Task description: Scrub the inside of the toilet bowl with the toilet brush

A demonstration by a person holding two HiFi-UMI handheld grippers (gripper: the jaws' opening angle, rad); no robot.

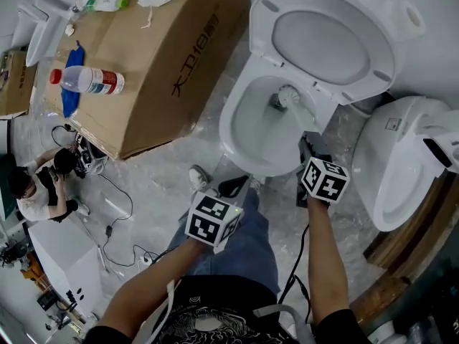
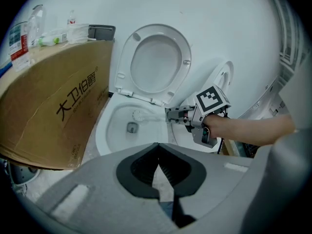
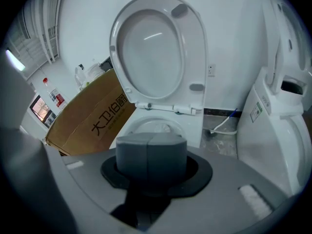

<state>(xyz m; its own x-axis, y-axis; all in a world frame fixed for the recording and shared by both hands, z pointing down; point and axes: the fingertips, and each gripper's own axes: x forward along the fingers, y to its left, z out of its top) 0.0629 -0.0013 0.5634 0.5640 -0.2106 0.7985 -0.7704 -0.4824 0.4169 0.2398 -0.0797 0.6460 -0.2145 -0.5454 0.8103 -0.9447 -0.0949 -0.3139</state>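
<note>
Grips the toilet brush (image 1: 288, 97) by its white handle with the closed fingers of the right gripper (image 1: 308, 140), just above the front right part of the rim. Reaches with the bristle head down into the toilet bowl (image 1: 228, 127), beside the drain hole at the bottom and well under the rim on all sides. Holds the left gripper (image 2: 157, 152) low before the near rim, apart from the bowl, with the fingers pressed together on nothing.

Free room above the bowl, thanks to the lid (image 1: 323, 41) and seat raised and leaning back. Narrow on the left: only a strip of floor (image 1: 161, 185) between the bowl and the corner of the cardboard box (image 1: 150, 63). Tight on the right as well, with a second toilet (image 1: 401, 170) just beside, also with raised lid.

By count: two toilets, one brush, two grippers, one box. On top of the box, two bottles lying flat: a red-capped bottle (image 1: 86, 81) and a smaller green-marked bottle (image 1: 107, 4), plus one blue cloth (image 1: 69, 100) partly under the first. In the bowl, the brush head; impossible to tell about water. On the floor at far left, one seated person (image 1: 36, 185), with some loose cables (image 1: 115, 221) near.
</note>
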